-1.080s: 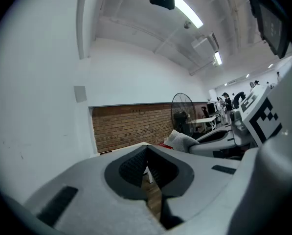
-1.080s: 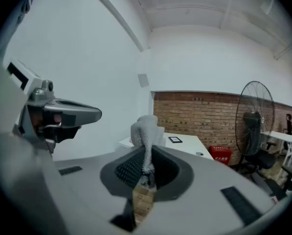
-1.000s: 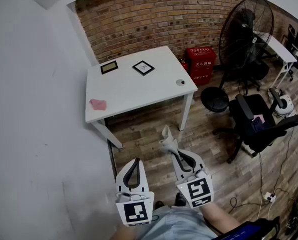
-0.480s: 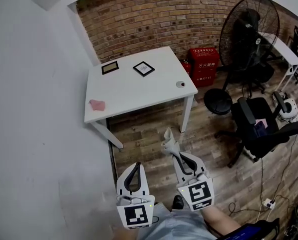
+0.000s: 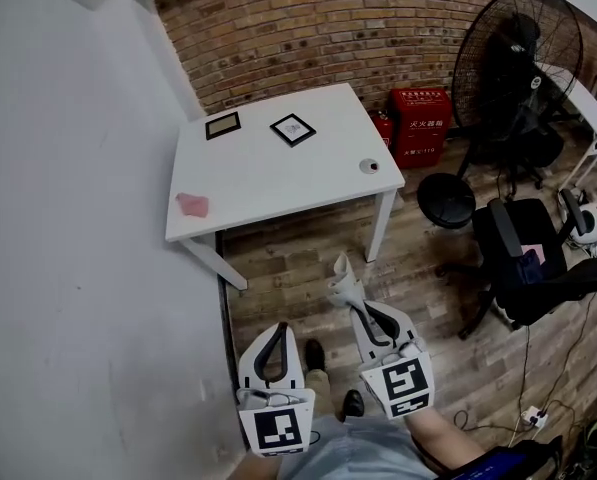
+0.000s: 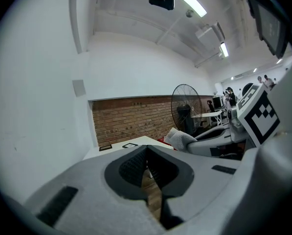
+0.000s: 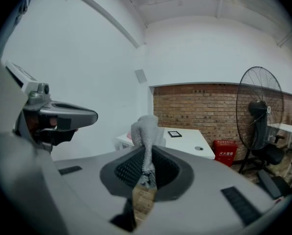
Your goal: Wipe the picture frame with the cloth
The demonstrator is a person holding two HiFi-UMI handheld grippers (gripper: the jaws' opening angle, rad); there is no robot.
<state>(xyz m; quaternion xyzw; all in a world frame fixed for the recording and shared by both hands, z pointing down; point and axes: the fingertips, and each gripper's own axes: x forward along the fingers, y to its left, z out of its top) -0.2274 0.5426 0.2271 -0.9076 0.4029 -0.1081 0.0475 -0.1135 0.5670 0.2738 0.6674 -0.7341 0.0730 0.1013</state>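
Observation:
Two picture frames lie at the far end of the white table (image 5: 278, 183): a dark one with a white mat (image 5: 292, 129) and a smaller brown one (image 5: 222, 125). My right gripper (image 5: 351, 300) is shut on a pale grey cloth (image 5: 343, 278), well short of the table, over the wooden floor. In the right gripper view the cloth (image 7: 146, 136) stands up out of the closed jaws. My left gripper (image 5: 275, 333) hangs beside it, shut and holding nothing; its jaws meet in the left gripper view (image 6: 146, 155).
A pink rag (image 5: 191, 204) lies near the table's left front edge, a small round object (image 5: 369, 166) at its right edge. A red box (image 5: 422, 118), a large floor fan (image 5: 518, 58) and a black office chair (image 5: 528, 258) stand to the right. A white wall runs along the left.
The view has shifted slightly toward the table; both grippers sit a little lower in the picture. Their grips have not changed.

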